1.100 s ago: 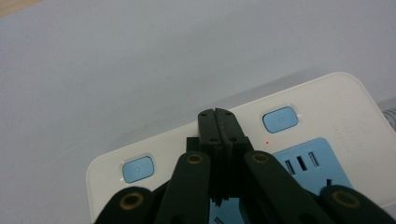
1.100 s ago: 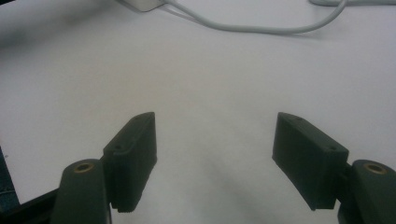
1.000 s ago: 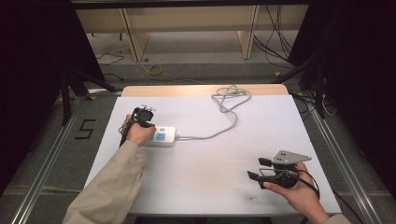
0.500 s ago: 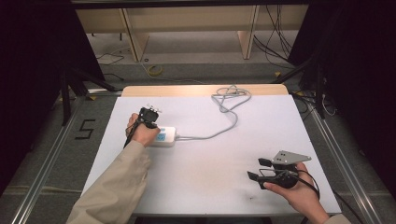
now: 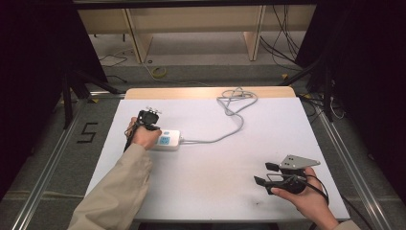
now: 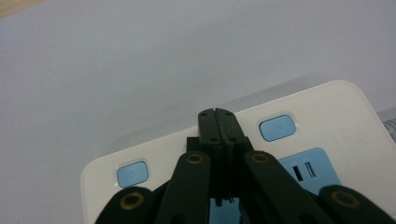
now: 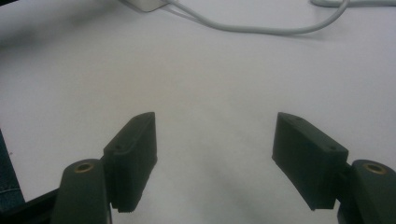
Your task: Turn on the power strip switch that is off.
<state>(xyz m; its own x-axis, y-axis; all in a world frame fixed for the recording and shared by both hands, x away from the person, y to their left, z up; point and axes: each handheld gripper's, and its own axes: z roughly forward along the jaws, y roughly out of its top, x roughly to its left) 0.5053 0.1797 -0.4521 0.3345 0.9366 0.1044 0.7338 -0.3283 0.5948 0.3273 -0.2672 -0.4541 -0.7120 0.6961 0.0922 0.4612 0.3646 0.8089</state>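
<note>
Power strip (image 5: 168, 140) lies left of centre in the high view; the left gripper (image 6: 218, 122), jaws pressed together and empty, has shifted a little onto it since a second ago, apparently to press a switch; right gripper (image 5: 265, 174) waits wide open at lower right

Grey floor (image 5: 43, 158), wooden shelving (image 5: 191, 28) beyond white table (image 5: 287, 124), dark surroundings.

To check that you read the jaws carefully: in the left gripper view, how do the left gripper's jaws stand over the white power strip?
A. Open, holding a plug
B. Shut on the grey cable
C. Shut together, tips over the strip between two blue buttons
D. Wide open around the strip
C: the left gripper has its jaws closed tip to tip over the power strip, between the blue buttons.
</note>
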